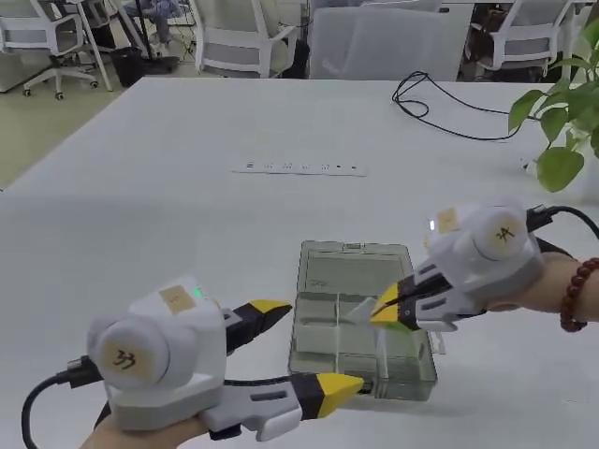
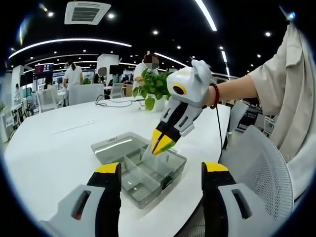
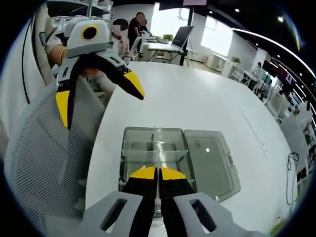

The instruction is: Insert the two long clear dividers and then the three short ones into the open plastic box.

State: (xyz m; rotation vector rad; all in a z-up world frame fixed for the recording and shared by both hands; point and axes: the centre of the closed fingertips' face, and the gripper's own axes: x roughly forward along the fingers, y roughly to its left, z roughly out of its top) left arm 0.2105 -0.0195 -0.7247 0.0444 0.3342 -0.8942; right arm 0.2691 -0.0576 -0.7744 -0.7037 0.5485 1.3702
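1. Head view — the open box (image 1: 311, 271) sits on the white bench (image 1: 187, 215).
2. Right tool (image 1: 386, 313) is clenched on a clear divider (image 1: 360, 316) above the box.
3. Left tool (image 1: 314, 346) — released, just beside the box.

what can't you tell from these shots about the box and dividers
Head view: how many seated dividers the box holds; clear on clear, and the right claw covers part of it.
Right gripper view: the box's near wall, hidden behind that claw's shut jaws.
Head view: whether the pinched divider is long or short; its end blurs into the box.
Head view: the strip mid-table, too small to identify.
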